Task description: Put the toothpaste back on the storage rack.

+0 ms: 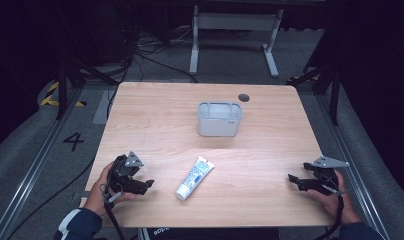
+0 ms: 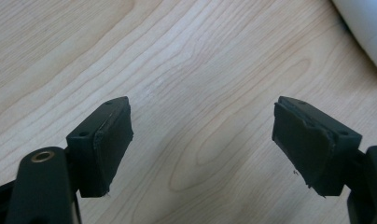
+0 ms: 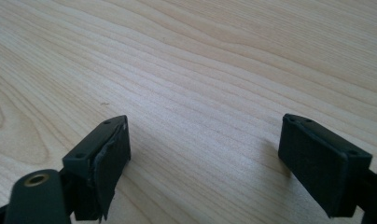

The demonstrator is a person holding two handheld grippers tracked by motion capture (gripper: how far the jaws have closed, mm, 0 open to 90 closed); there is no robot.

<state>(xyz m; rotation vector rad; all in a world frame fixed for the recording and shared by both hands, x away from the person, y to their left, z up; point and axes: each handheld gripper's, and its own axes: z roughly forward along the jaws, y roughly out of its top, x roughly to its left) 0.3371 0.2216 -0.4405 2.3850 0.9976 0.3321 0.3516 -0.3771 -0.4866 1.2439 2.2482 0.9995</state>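
Toothpaste tube [image 1: 195, 178] lies flat on the surface [image 1: 155, 125], its print unreadable, between left gripper [image 1: 146, 185] and right gripper [image 1: 293, 179], near a grey container [image 1: 219, 119]. Left gripper view: jaws apart over bare wood, tube edge [image 2: 366, 28] at upper right. Right gripper view: jaws apart, nothing between.

the tube [image 1: 195, 178] is white with blue and green print and a white cap. the bin [image 1: 219, 119] is pale grey. the table [image 1: 155, 125] is light wood with wavy grain. both the left gripper [image 1: 146, 185] and right gripper [image 1: 293, 179] are black.
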